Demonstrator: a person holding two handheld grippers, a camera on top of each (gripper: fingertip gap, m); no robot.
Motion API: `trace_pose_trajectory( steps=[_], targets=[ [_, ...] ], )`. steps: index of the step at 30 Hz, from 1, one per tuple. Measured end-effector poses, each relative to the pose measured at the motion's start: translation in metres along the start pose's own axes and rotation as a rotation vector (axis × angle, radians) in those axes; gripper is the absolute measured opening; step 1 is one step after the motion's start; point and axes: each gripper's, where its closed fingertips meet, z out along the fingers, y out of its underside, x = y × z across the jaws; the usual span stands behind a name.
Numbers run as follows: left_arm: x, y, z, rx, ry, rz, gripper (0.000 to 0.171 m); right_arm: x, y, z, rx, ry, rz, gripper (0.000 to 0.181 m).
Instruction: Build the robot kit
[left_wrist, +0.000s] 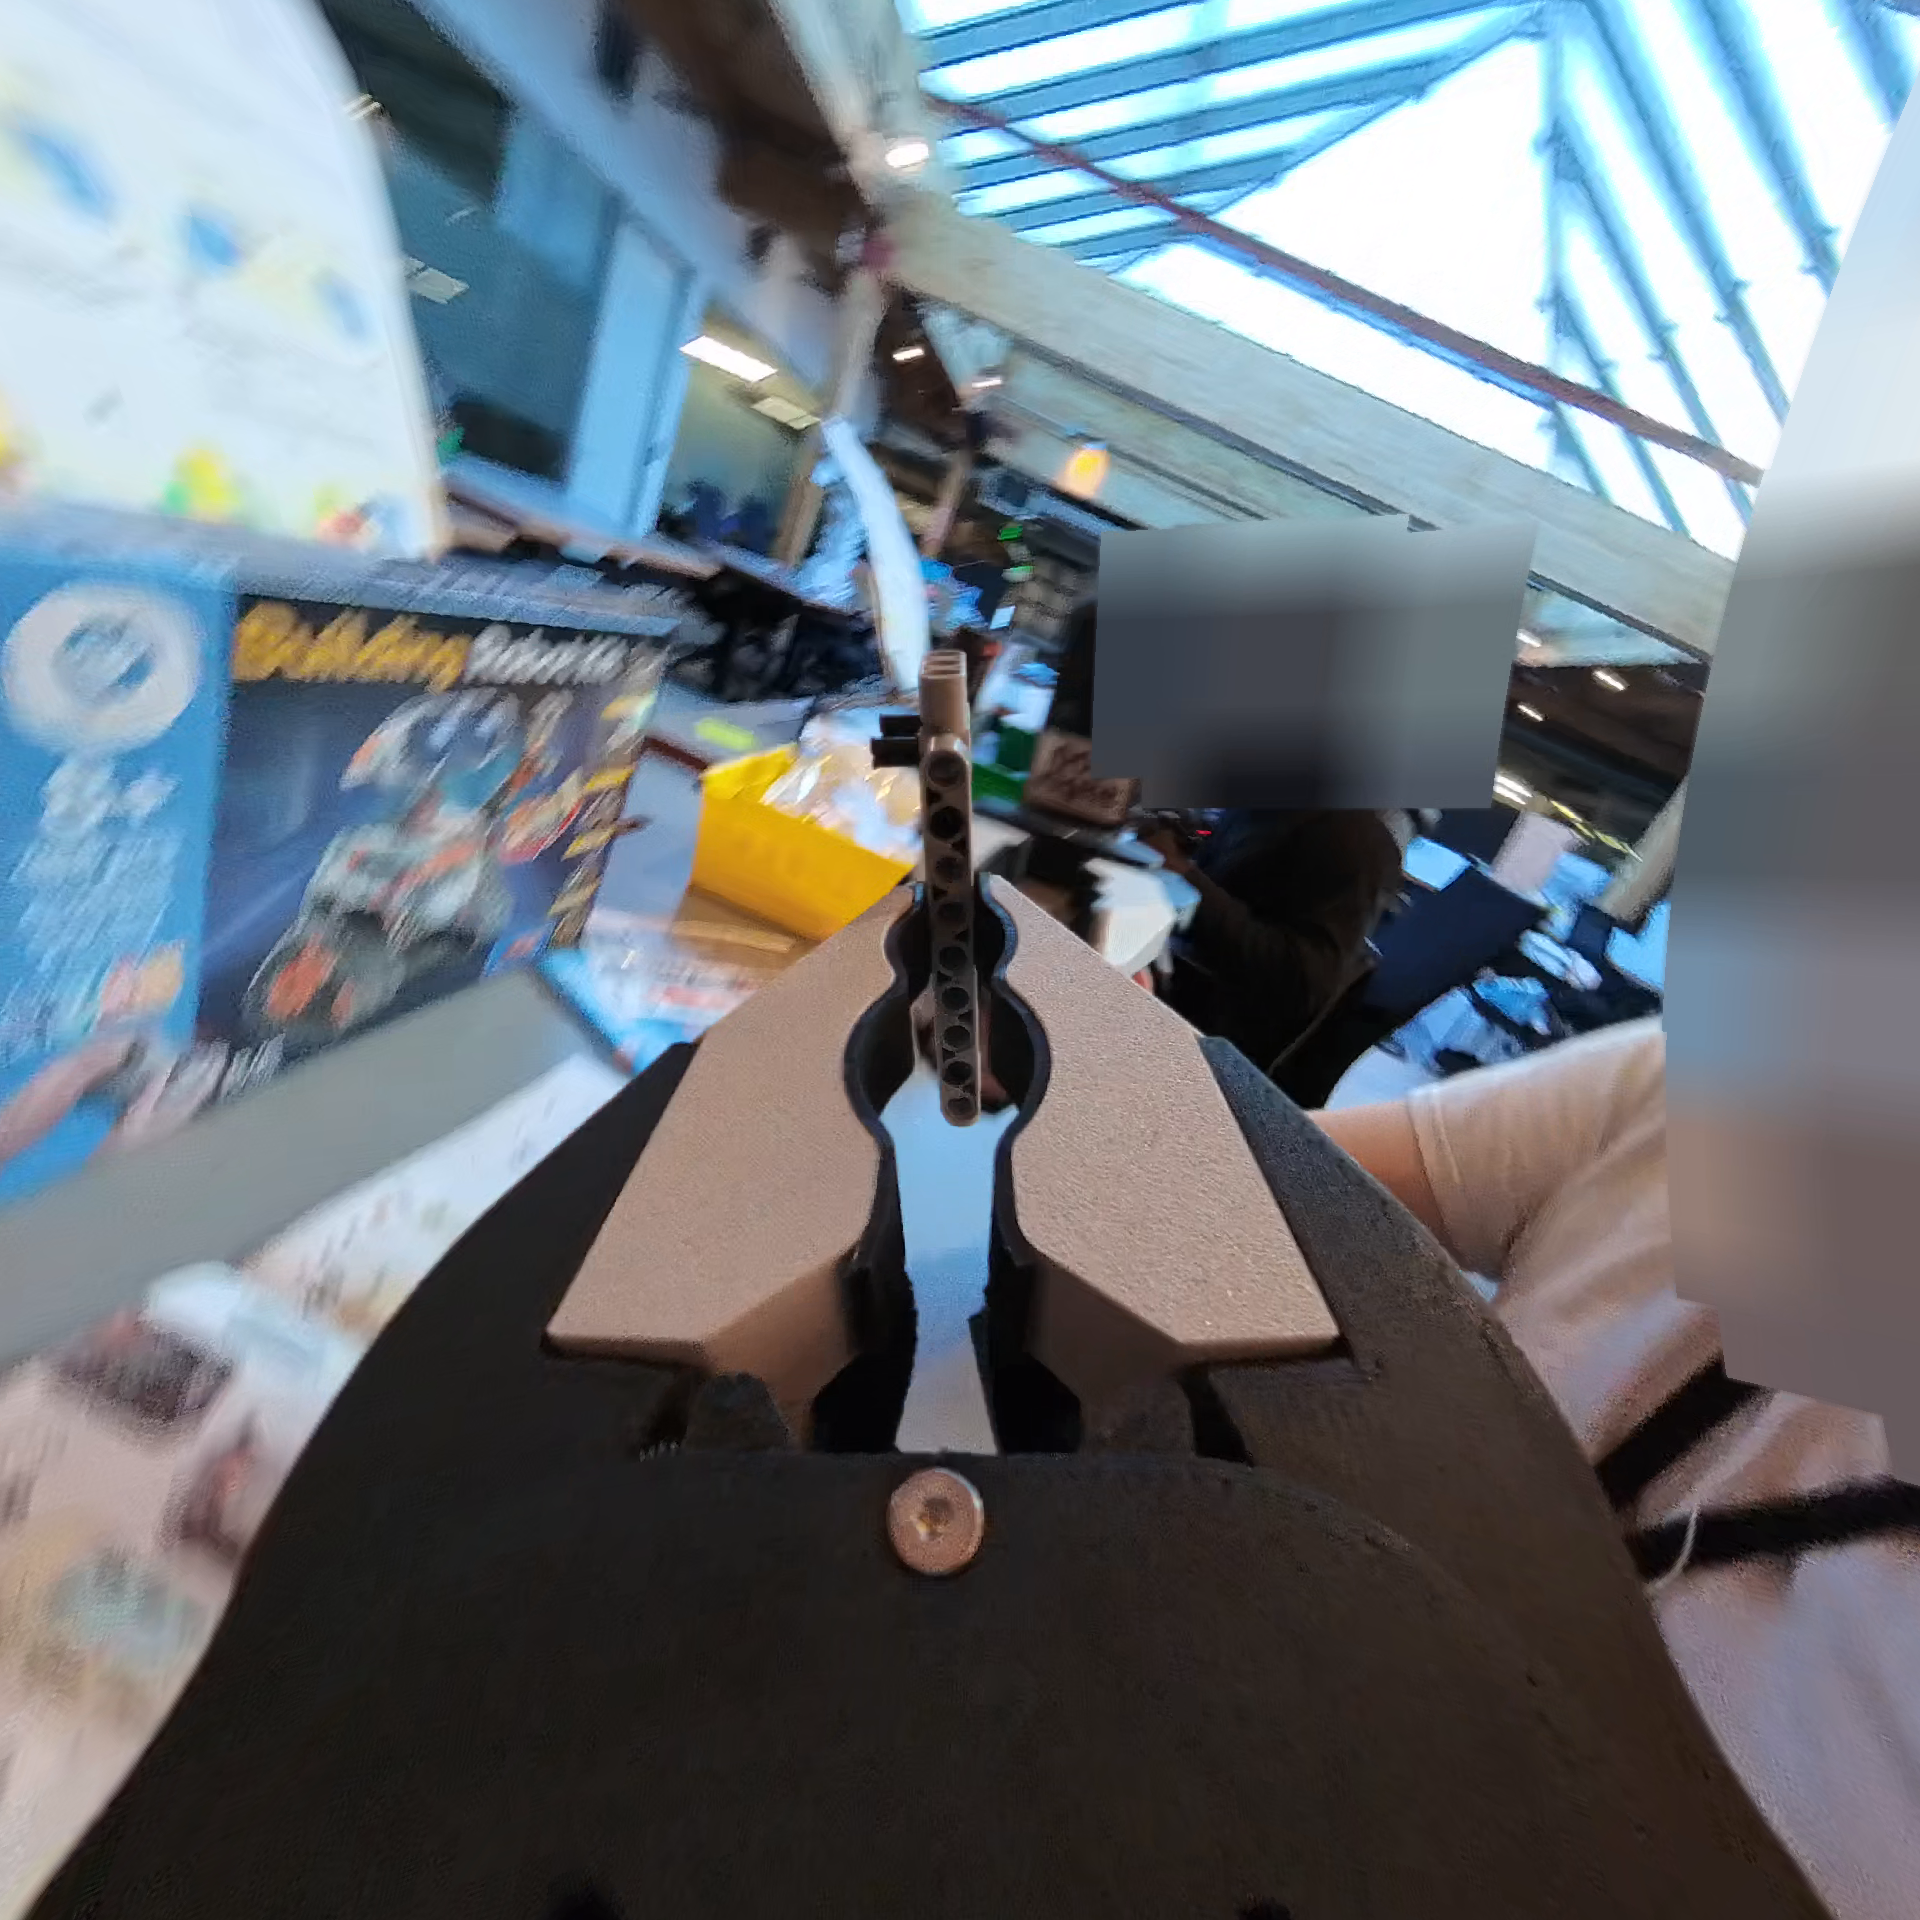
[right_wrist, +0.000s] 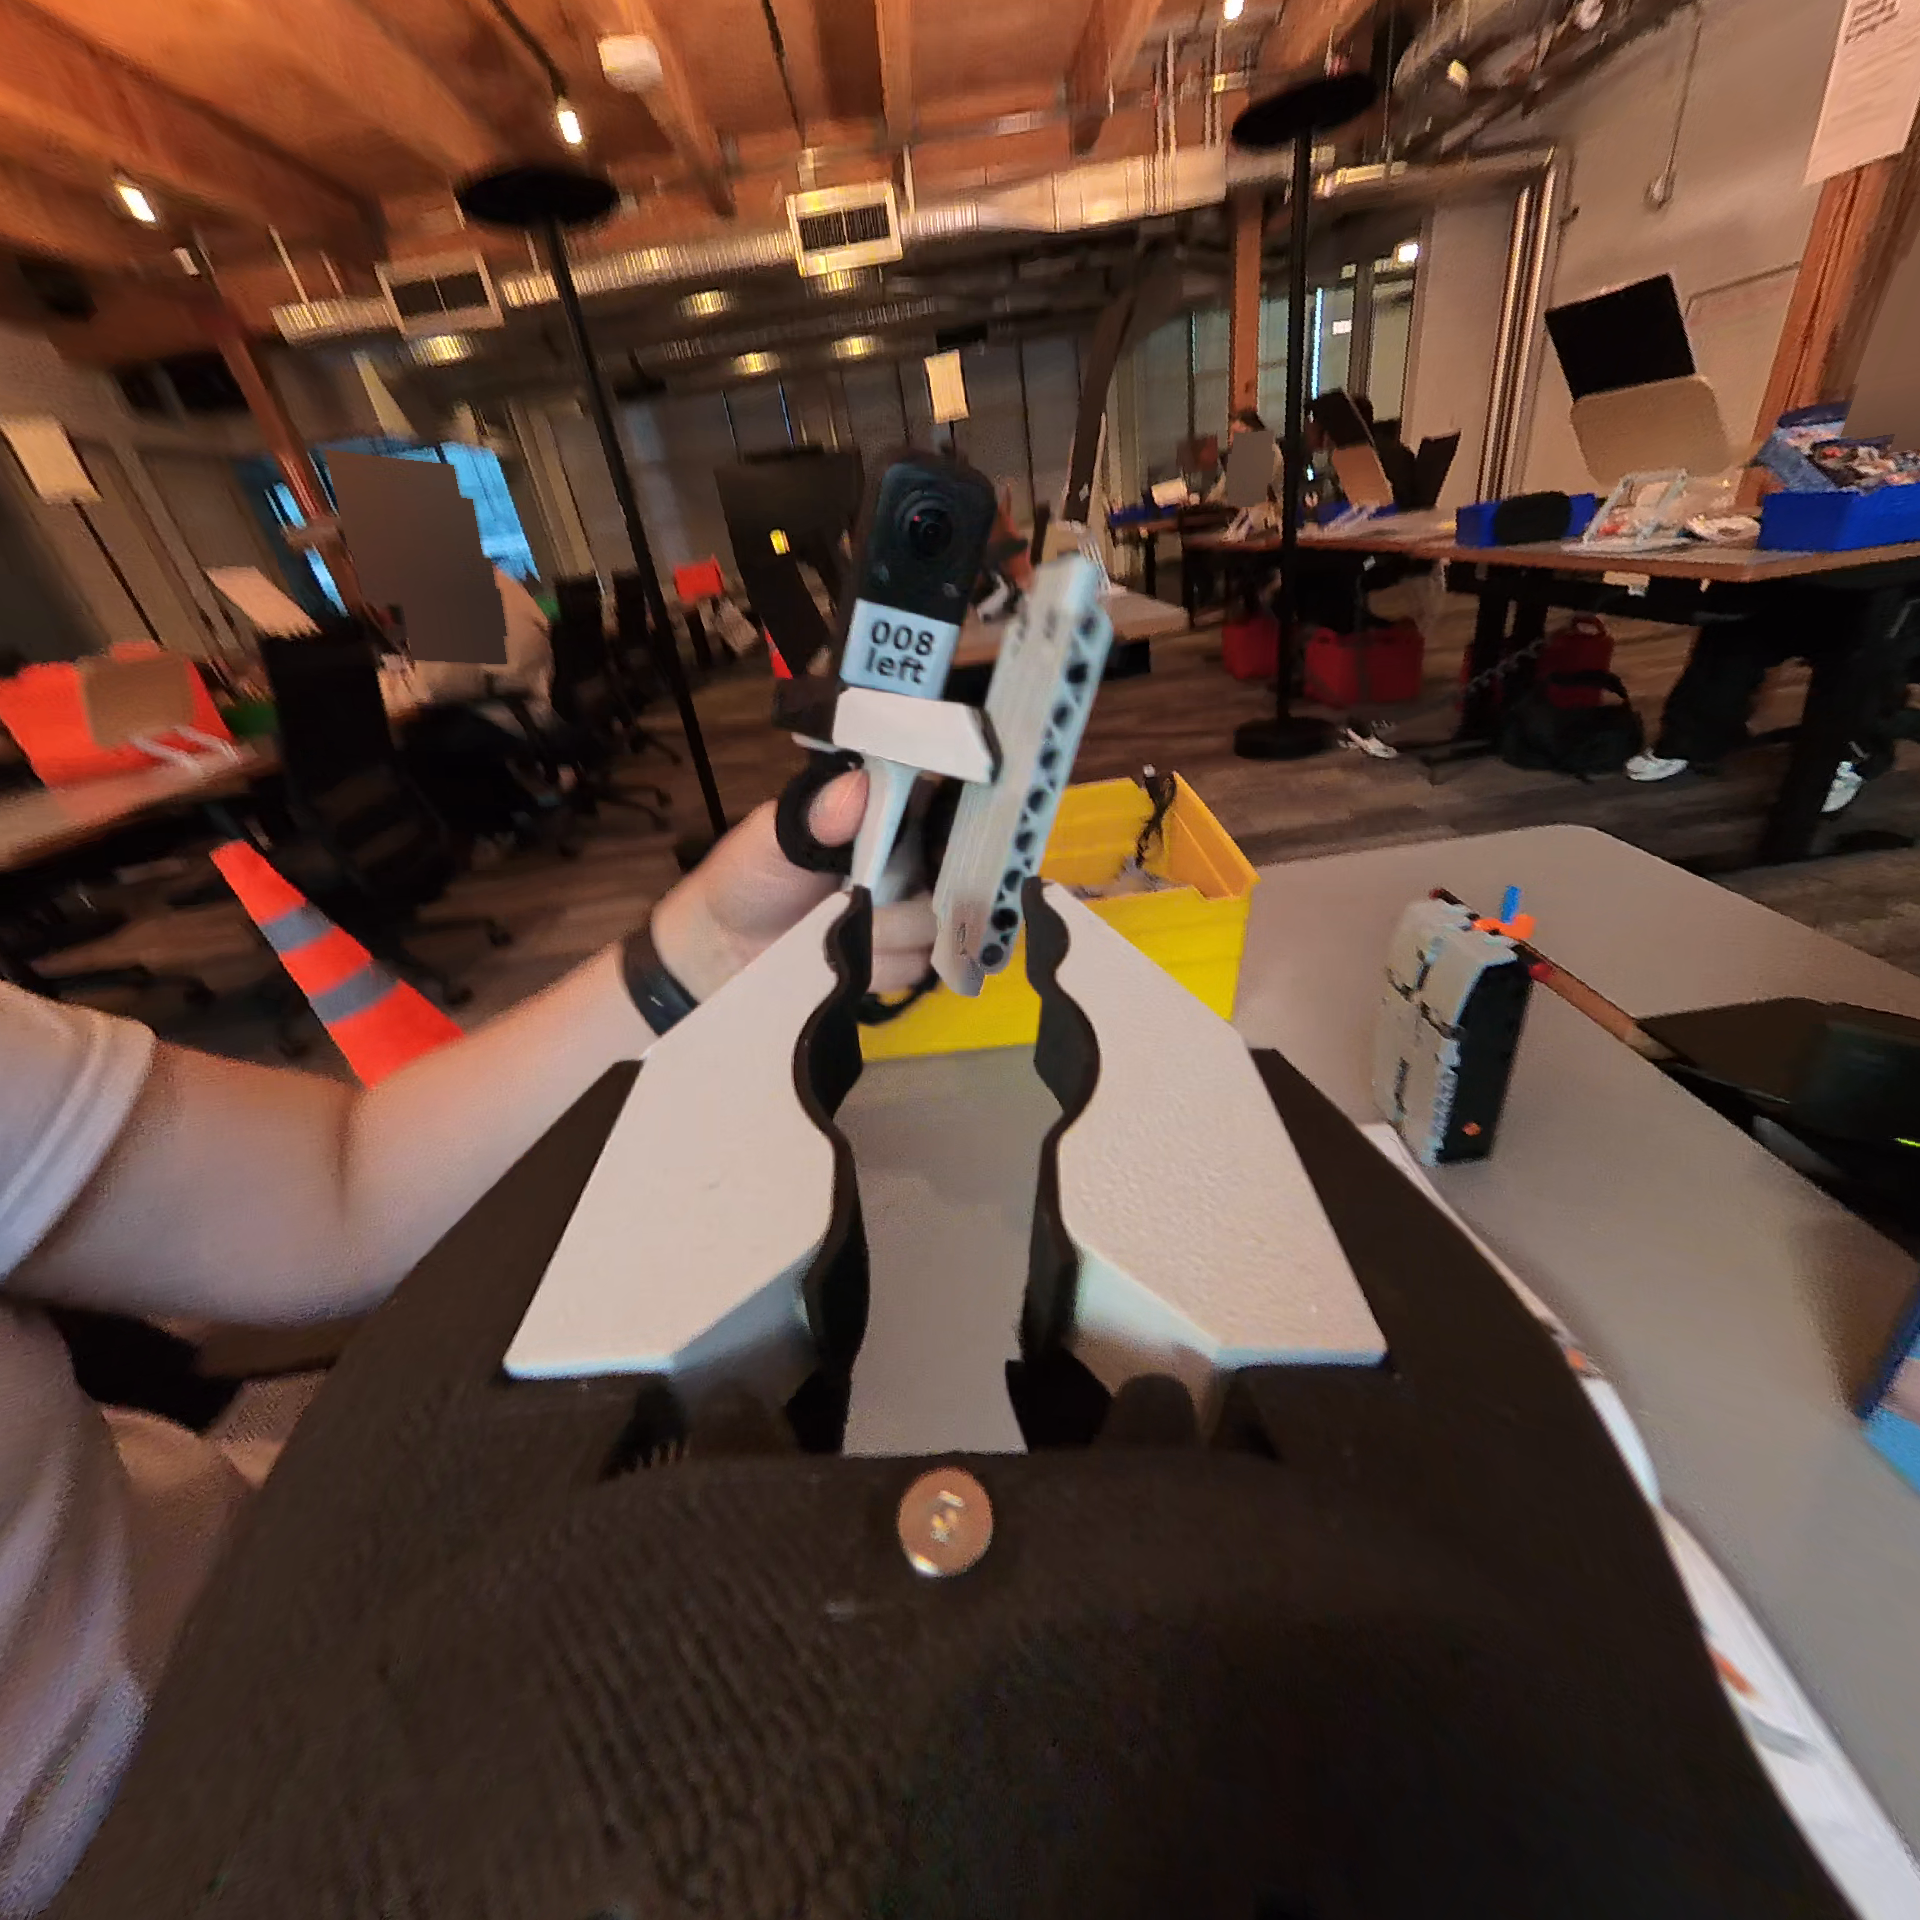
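We see left gripper (left_wrist: 948, 894) fingers clenched on grey holed beam (left_wrist: 951, 935), raised upright; right gripper (right_wrist: 940, 925) fingers released, empty, near yellow bin (right_wrist: 1195, 894) on table (right_wrist: 1662, 1247).

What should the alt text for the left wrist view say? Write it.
The left gripper is shut on a grey perforated beam pointing away from the camera, a small black pin near its far end. Behind lie a yellow bin and blurred toy boxes.

Left wrist view: tilted up, close on gray holed beam (left_wrist: 951, 914). Right wrist view: level, faces same beam (right_wrist: 1039, 790); both share yellow bin (left_wrist: 790, 852) (right_wrist: 1153, 904) behind beam.
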Motion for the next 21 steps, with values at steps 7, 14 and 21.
trace_pose_trajectory(
  steps=[7, 14, 21],
  targets=[
    [-0.036, 0.109, -0.059, -0.214, -0.346, -0.336, 0.005, 0.030, 0.047, -0.007, -0.231, 0.020, 0.093, 0.023],
    [-0.041, 0.164, -0.061, -0.270, -0.318, -0.476, 0.004, 0.037, 0.109, 0.004, -0.371, -0.044, 0.275, 0.024],
    [-0.025, 0.185, -0.049, -0.348, -0.221, -0.352, 0.005, 0.018, 0.140, 0.006, -0.397, -0.247, 0.518, 0.032]
  ],
)
